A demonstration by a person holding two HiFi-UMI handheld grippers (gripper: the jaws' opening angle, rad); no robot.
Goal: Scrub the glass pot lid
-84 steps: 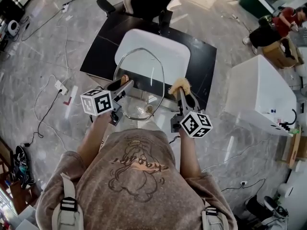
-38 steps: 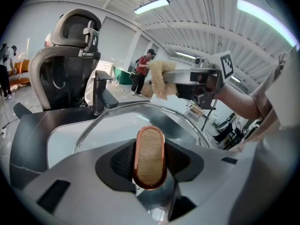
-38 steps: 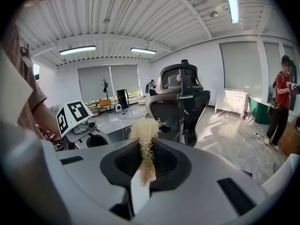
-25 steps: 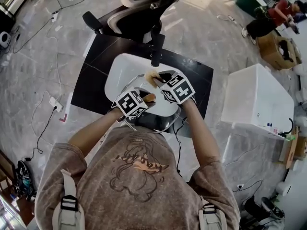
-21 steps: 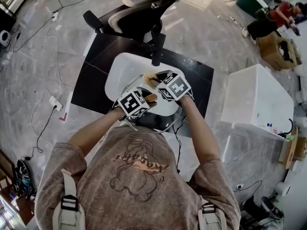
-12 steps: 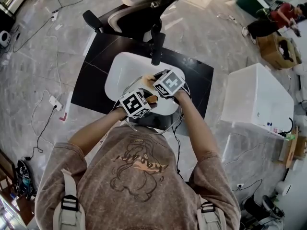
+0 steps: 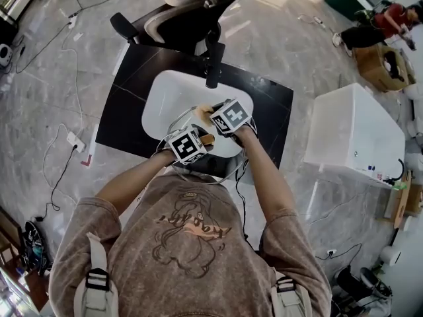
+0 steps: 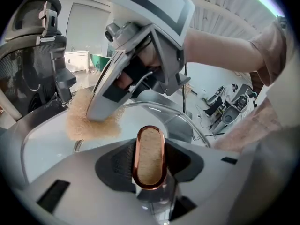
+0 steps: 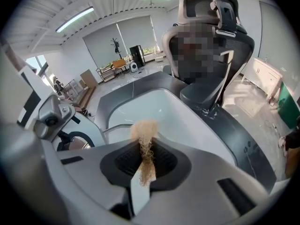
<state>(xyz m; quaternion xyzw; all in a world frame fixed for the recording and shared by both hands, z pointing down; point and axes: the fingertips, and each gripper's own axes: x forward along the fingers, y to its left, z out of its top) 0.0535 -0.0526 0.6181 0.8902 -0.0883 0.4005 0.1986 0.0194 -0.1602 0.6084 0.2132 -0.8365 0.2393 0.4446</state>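
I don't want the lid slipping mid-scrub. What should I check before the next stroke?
1. The left gripper is shut on the lid knob: ok.
2. The right gripper is shut on the scrubber: ok.
3. The glass lid is held over the sink: ok.
4. The scrubber is actually pressing on the glass: cannot tell; it sits at the lid's far edge.
5. The lid is wet or soaped: cannot tell.
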